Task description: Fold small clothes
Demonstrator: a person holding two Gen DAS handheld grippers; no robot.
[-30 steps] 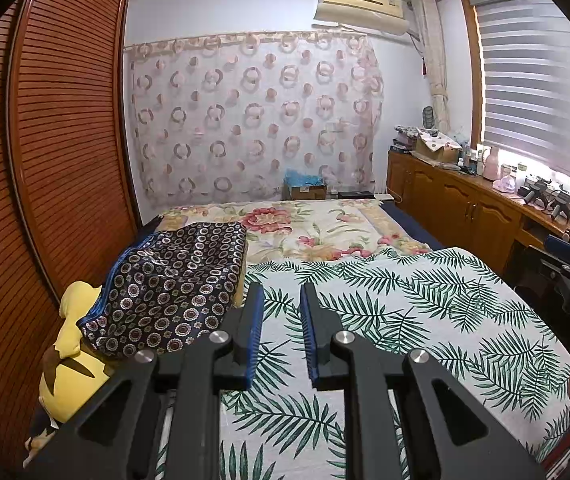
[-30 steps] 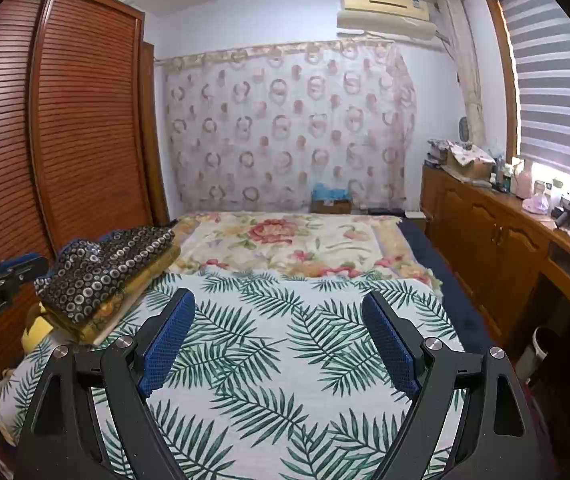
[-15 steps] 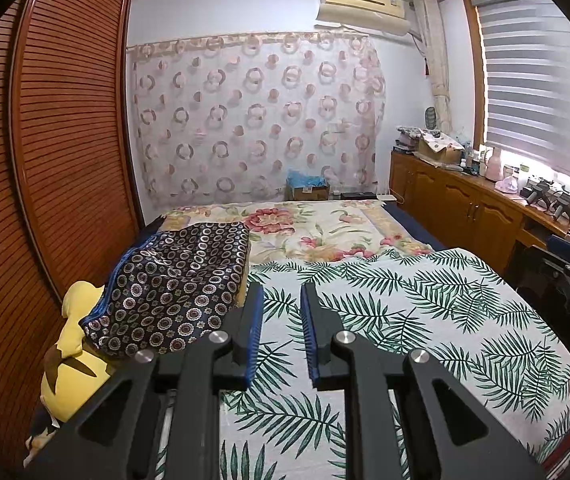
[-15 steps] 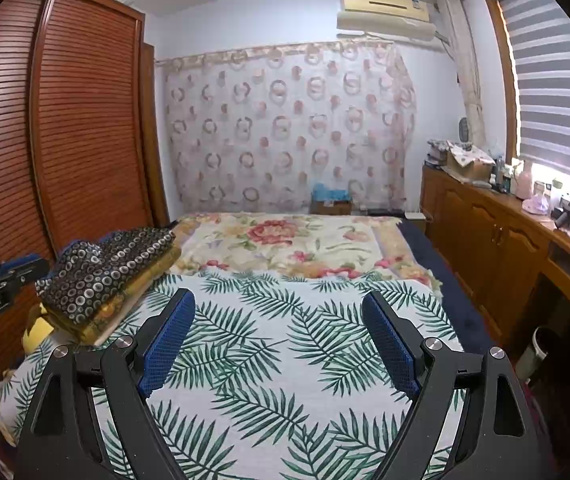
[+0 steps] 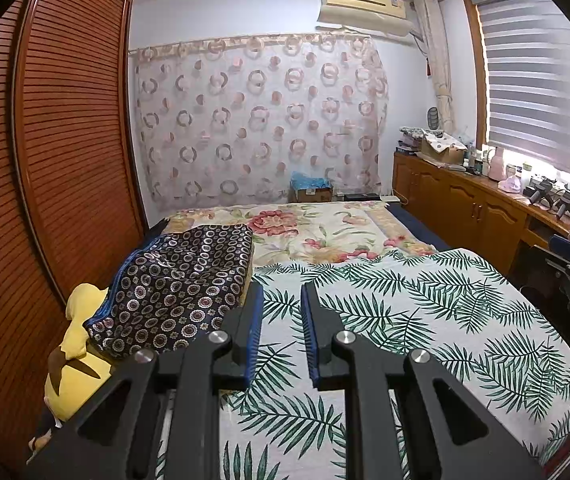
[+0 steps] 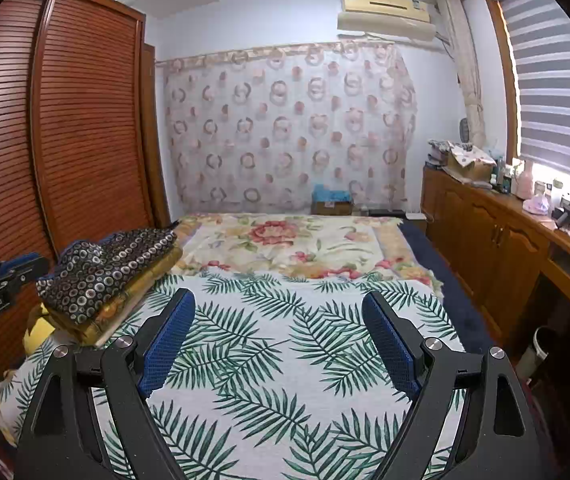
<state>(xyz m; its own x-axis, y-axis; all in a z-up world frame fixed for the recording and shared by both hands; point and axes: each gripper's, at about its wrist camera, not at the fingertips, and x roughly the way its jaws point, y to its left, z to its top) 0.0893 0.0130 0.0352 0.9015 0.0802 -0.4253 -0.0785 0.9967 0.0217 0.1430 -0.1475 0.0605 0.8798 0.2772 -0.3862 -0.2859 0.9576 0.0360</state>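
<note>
With the left tongs (image 5: 281, 322) narrowly apart and empty and the right tongs (image 6: 279, 344) wide apart, both over the palm-leaf printed bedspread (image 6: 285, 360), a careless grab at the folded navy circle-patterned garment (image 5: 181, 288) at ten o'clock could drag it off its stack.

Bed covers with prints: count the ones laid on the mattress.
2. The palm-leaf cover lies on the near half, under both grippers; the floral cover lies on the far half, toward the curtain. Others may be hidden beneath.

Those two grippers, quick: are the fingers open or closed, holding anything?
Left gripper: fingers nearly closed, a narrow gap, nothing between them.
Right gripper: fingers wide open, holding nothing.
</note>
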